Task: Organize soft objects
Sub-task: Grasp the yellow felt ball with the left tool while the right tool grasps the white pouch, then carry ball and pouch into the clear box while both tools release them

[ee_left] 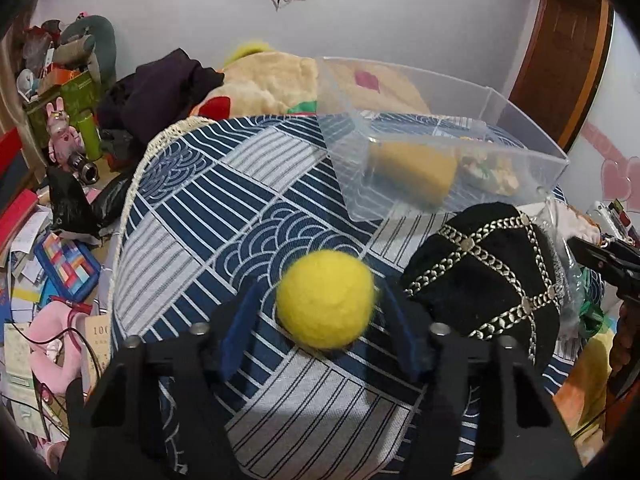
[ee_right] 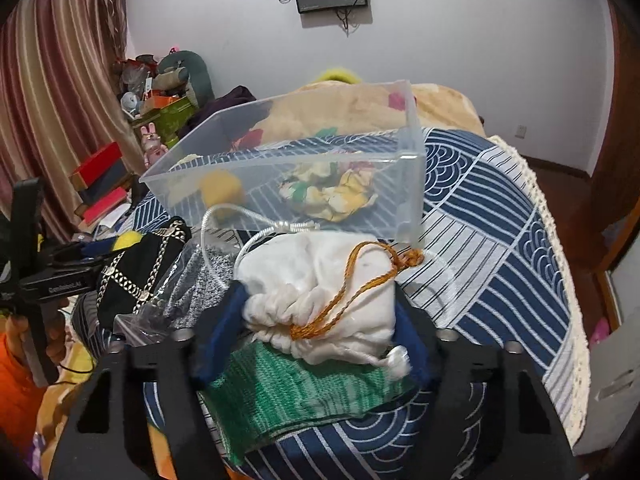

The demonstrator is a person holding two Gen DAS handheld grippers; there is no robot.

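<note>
A yellow felt ball lies on the blue patterned cloth between the fingers of my left gripper, which is open around it with a gap on each side. A black velvet pouch with silver chains lies just right of it. My right gripper has its fingers against both sides of a white drawstring pouch with an orange cord, over a green knitted piece. A clear plastic bin beyond holds a yellow sponge and a crumpled floral cloth.
The bin stands at the far side of the cloth-covered surface. A grey knit piece in plastic wrap lies beside the black pouch. A beige blanket is behind. Cluttered toys and boxes fill the left.
</note>
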